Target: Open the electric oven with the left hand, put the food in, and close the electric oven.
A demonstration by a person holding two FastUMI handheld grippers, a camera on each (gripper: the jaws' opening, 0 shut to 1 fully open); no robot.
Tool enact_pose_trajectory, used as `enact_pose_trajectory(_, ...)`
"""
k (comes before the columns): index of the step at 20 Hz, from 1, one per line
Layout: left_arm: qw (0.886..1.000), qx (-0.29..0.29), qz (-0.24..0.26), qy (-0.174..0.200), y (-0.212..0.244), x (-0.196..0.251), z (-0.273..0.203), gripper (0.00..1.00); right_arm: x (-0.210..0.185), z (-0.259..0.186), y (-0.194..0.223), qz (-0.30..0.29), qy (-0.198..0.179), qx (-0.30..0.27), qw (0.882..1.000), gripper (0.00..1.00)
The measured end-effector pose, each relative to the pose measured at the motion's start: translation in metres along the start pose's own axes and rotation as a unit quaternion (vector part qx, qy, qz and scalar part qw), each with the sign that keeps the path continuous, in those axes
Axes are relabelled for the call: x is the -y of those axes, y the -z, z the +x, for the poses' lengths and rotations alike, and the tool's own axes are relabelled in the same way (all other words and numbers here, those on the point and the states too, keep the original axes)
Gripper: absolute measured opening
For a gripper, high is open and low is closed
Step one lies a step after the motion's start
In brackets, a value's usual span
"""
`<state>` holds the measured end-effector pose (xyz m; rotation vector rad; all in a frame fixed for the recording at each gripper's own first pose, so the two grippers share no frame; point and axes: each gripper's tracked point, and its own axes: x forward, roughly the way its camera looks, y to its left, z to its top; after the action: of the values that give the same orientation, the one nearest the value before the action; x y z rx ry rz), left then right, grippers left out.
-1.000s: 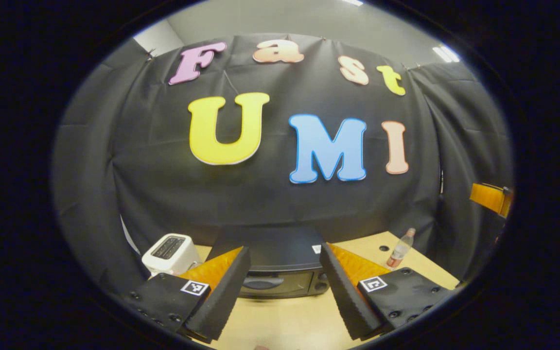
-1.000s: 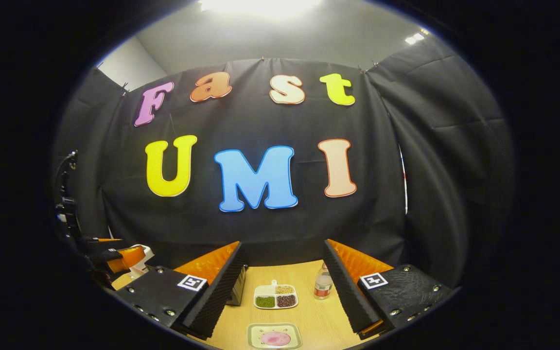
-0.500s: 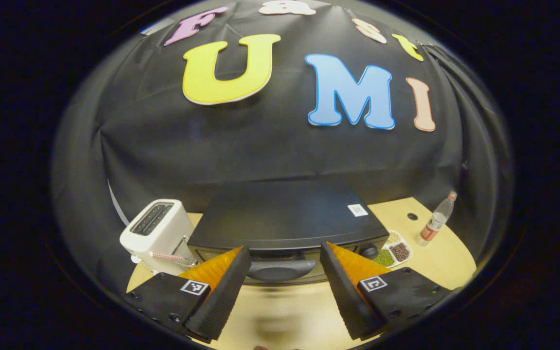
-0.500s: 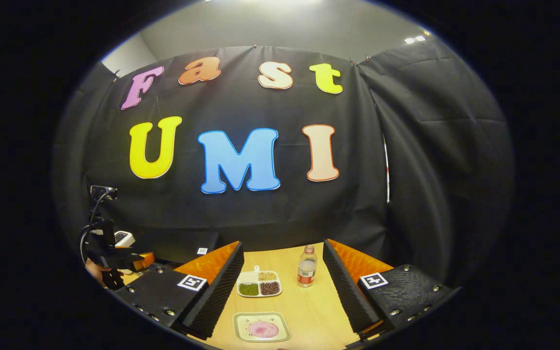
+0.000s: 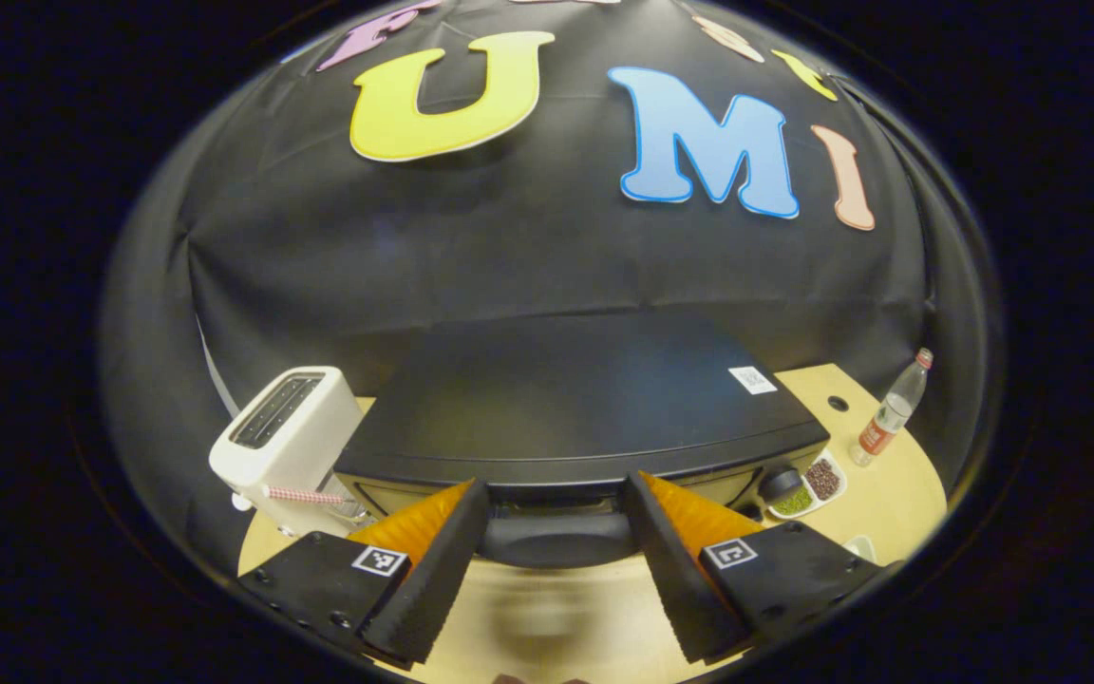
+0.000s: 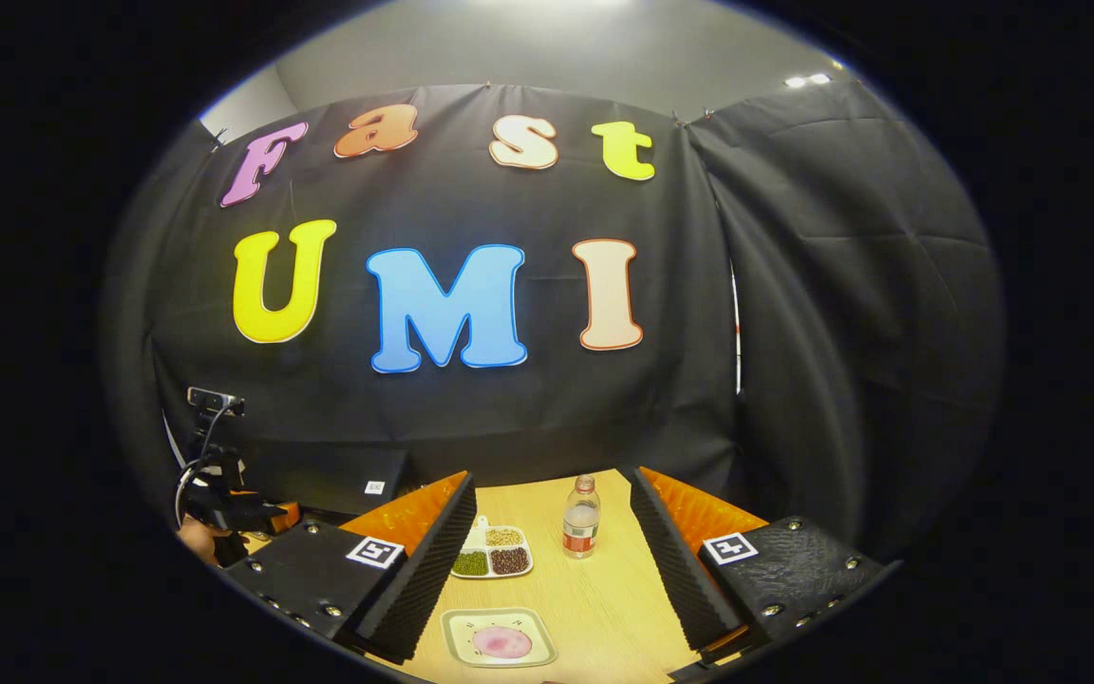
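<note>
The black electric oven stands close ahead in the left gripper view, door shut. Its dark curved handle lies in the gap between my left gripper's fingers, which stand open on either side of it. In the right gripper view a square plate with pink food rests on the wooden table, just below and between the fingers of my open right gripper, which holds nothing. The oven shows there at far left, with the other gripper and a hand in front of it.
A white toaster stands left of the oven. Right of the oven are a divided dish of beans and a small bottle with a red label. Black cloth walls close the back and the right.
My left gripper has moved forward and down to the oven, so the handle now sits between its fingers. The right gripper has shifted slightly; the plate and bottle sit a little higher in its view.
</note>
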<state>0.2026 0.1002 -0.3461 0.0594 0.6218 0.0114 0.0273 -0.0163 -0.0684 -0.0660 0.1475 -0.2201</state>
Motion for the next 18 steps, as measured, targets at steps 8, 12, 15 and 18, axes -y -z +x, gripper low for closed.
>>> enact_pose_trajectory(8,1.000,-0.003,-0.004,-0.007,0.024,0.001,-0.021,0.98,-0.013,0.005,-0.006,0.004,-0.024,0.005,1.000,0.99)
enact_pose_trajectory(12,1.000,-0.005,-0.001,-0.004,0.042,0.004,-0.033,1.00,-0.018,0.006,-0.010,0.002,-0.031,0.008,0.999,0.99)
enact_pose_trajectory(15,1.000,-0.003,0.005,-0.003,0.056,0.006,-0.042,0.98,-0.020,0.004,-0.010,-0.005,-0.034,0.008,0.999,0.99)
enact_pose_trajectory(18,1.000,0.000,0.006,0.004,0.072,0.008,-0.051,1.00,-0.023,0.003,-0.009,-0.009,-0.038,0.003,0.999,0.99)
